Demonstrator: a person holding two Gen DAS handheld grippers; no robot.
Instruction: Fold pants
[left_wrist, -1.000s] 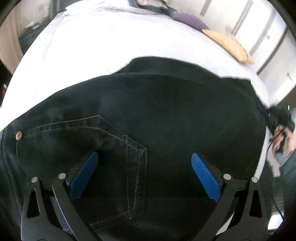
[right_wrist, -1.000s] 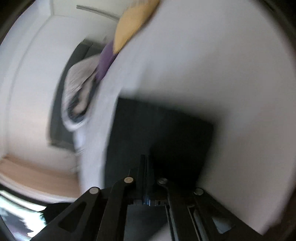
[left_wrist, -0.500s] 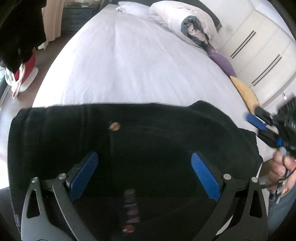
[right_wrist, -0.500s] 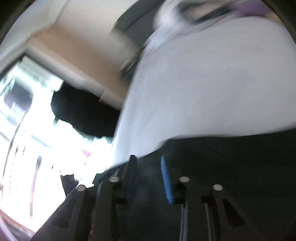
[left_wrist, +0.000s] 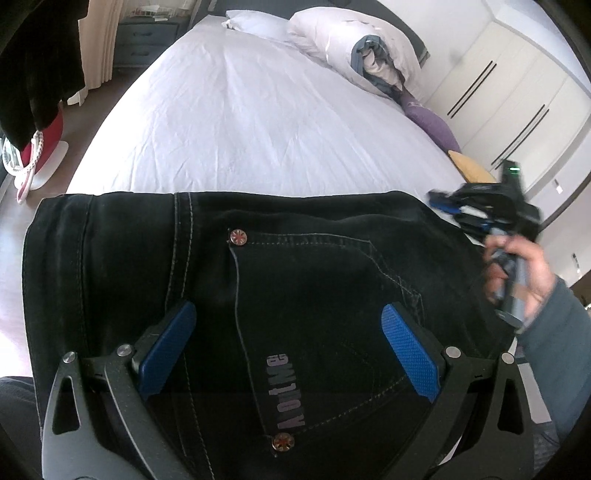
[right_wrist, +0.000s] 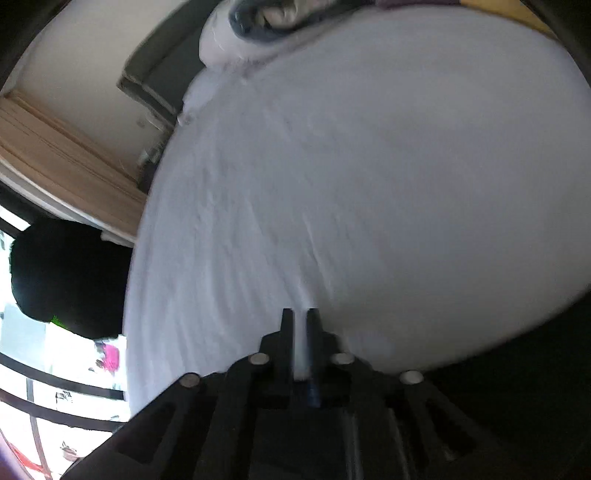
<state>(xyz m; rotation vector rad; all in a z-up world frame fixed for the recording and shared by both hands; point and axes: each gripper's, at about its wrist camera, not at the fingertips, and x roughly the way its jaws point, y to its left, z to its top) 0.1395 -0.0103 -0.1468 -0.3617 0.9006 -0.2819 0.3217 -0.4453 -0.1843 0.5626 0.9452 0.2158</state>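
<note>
Black pants (left_wrist: 295, 266) edge bare white sheet (left_wrist: 258, 110); left tongs (left_wrist: 288, 347) spread, right tongs (right_wrist: 300, 325) nearly together, empty.

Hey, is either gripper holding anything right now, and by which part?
Neither. The left gripper hangs open over the folded black pants; the right gripper has only a narrow empty gap.

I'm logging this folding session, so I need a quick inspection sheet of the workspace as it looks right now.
Surface: bed with a white sheet, lightly wrinkled.
Job's things: black pants folded flat at the near edge, back pocket up.
Clutter: pillows, purple cushion, yellow cushion at the far side.
Grippers: left gripper open over the pants; right gripper nearly closed, nothing between its fingers.
Cables: nothing seen.
Surroundings: white wardrobe, nightstand.
</note>
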